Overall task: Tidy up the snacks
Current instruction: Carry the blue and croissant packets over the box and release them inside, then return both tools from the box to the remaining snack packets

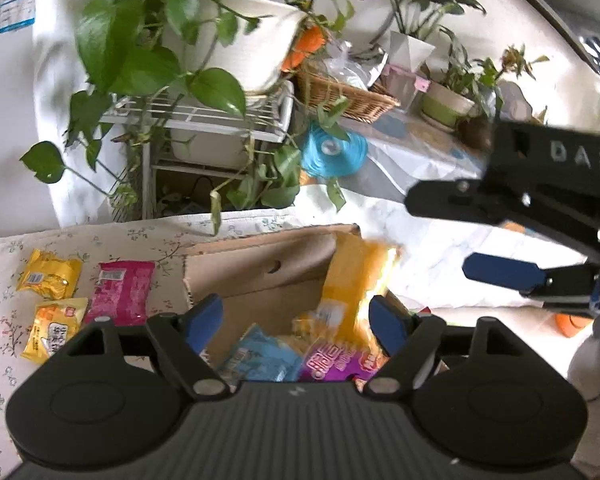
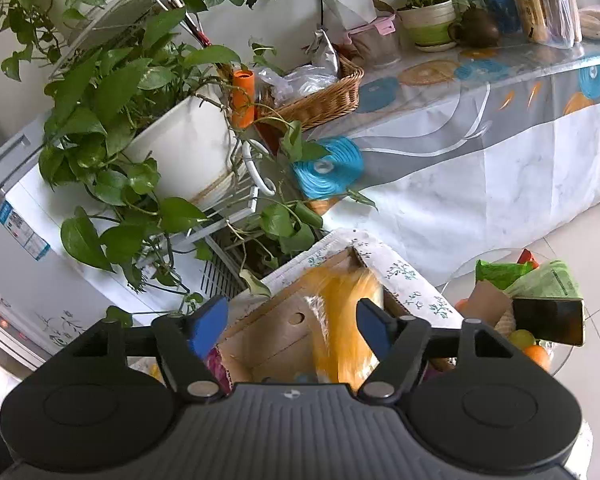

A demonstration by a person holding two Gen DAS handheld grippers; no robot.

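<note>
A: Which hand is closer to the loose snacks?

B: The left gripper (image 1: 296, 320). Three packets lie on the floral worktop (image 1: 148, 236) to the left of the box (image 1: 260, 276): a pink packet (image 1: 120, 294) just beside the box's left wall, a yellow packet (image 1: 50, 274) farther left toward the back edge, and an orange packet (image 1: 54, 326) in front of it, nearer the camera. All three are left of the fingers (image 1: 204, 318), not between them.

A: And the right gripper?

B: In the left view the right gripper (image 1: 452, 236) hangs above and beyond the box's right side, well apart from the three packets. Its fingers (image 1: 500, 274) stand spread, with nothing between them. In its own view, the right gripper (image 2: 292, 320) looks down at the box (image 2: 276, 332), fingers (image 2: 374, 324) wide.

A: Is the left one holding anything?

B: No. Its fingers are wide apart over the open box, and nothing is gripped.

A: What is in the box?

B: A tall yellow bag (image 1: 352, 280) stands nearly upright, leaning on the right wall, blurred in both views. Below it lie a blue packet (image 1: 260, 354) and a purple packet (image 1: 332, 362), roughly flat on the bottom.

A: So the next move?

B: My guess is a sideways reach left for the pink packet. It lies with its long axis running front to back, so the fingers should close across its short width.

A: Anything in the way?

B: The box's left wall stands between the fingers and the packet, so I'd lift clear first.
</note>
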